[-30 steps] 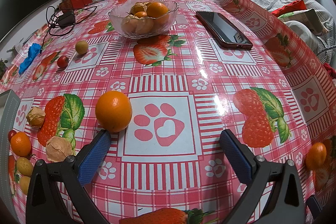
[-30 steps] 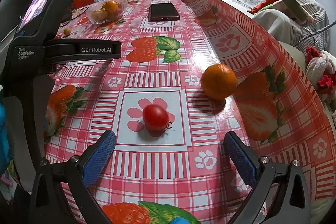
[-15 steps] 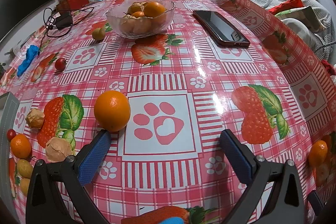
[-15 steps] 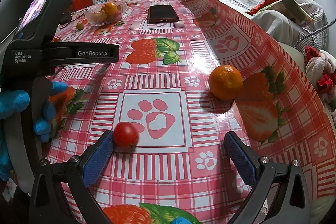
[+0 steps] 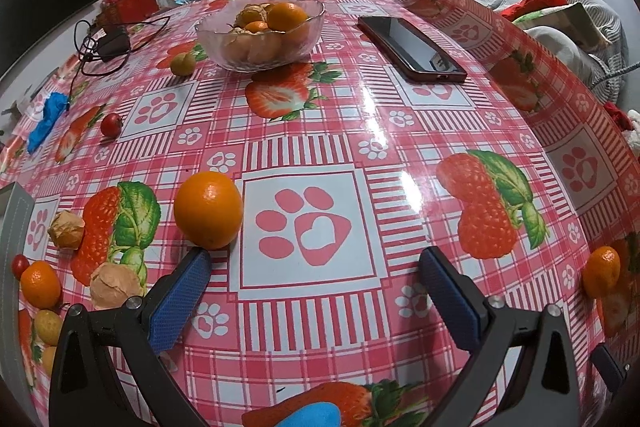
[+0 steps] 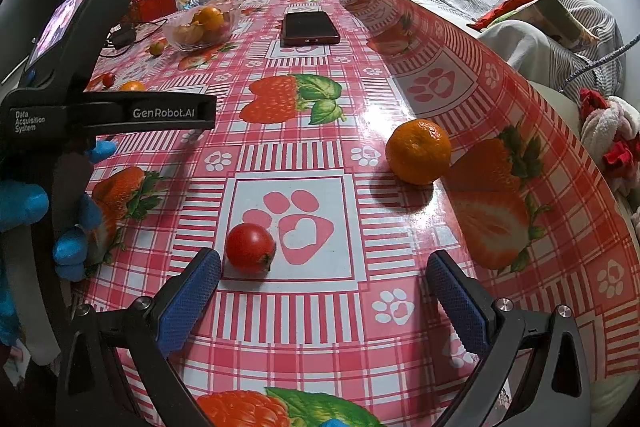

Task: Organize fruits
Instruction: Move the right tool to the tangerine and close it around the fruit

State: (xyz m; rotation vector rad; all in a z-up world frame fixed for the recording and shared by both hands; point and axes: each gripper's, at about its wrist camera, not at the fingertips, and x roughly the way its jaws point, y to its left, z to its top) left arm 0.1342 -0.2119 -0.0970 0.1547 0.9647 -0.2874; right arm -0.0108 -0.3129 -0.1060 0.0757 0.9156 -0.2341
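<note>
Both tools wide open: orange (image 5: 208, 209) just off left tool (image 5: 314, 269) tip, tomato (image 6: 250, 247) by right tool (image 6: 323, 273) tip.

One glass bowl (image 5: 260, 39), one phone (image 5: 412, 47), two husked fruits (image 5: 66, 230), two claws (image 5: 314, 267).

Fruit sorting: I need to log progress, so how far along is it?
Partly done: the glass bowl already holds several oranges. In hand: nothing; the left claw and the right claw are open. Left: the big orange, the cherry tomato, the mandarin and more loose fruit.
</note>
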